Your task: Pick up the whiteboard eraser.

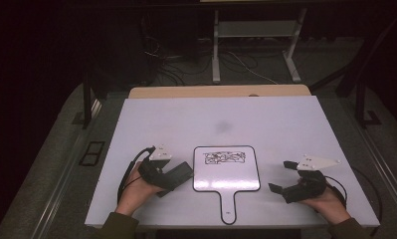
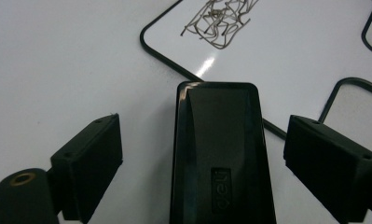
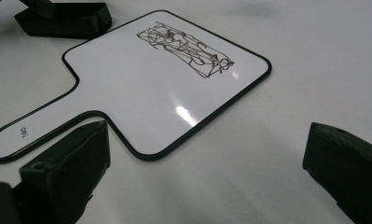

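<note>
I see a white table [image 1: 285, 124] w/ a tan strip along its far edge. Flat on it near my side: a handled whiteboard paddle [image 1: 226, 172], black rim, dark scribble up top. A black eraser block [image 1: 178, 174] lies just left, by the paddle's edge.

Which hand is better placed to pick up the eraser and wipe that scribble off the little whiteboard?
Left, probably. The left tool is open with the black eraser lying between its jaws, beside the whiteboard and its scribble. The right tool sits open on the board's far side.
</note>
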{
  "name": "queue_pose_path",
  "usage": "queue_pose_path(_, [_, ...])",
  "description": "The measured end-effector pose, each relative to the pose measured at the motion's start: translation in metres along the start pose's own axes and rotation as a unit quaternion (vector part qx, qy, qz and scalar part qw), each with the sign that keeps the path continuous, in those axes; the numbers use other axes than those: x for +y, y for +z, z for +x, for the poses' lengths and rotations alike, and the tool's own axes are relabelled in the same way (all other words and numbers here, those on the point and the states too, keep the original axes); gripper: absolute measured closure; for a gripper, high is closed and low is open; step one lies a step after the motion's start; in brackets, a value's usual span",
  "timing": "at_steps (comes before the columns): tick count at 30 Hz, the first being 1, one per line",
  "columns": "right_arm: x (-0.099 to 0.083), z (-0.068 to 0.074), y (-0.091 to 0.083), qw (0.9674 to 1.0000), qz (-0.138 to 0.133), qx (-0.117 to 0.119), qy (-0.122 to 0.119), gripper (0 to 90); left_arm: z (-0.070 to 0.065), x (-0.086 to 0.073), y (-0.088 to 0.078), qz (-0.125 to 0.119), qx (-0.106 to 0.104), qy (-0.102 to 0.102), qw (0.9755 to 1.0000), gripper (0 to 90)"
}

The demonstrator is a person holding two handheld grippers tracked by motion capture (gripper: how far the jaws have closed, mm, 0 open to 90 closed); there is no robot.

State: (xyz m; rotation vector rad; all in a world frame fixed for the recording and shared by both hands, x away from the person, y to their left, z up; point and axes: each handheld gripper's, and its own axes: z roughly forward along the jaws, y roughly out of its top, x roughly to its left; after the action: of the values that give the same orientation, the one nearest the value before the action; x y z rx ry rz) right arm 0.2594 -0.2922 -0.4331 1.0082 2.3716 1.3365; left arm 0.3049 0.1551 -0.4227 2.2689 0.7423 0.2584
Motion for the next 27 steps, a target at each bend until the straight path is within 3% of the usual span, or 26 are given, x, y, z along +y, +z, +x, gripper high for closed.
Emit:
queue_pose_path(8, [-0.0002,0.0005,0.0003,1.0,0.002,0.001,0.0,0.0,-0.0048,-0.001,0.0039,0.035,0.006,0.014,0.9993,14.6])
queue_pose_path(27, [-0.0006,0.001,0.0011,1.0,0.007,0.002,-0.001,0.0,-0.0061,-0.0057,0.0057,0.072,-0.011,0.002,0.9973,29.7])
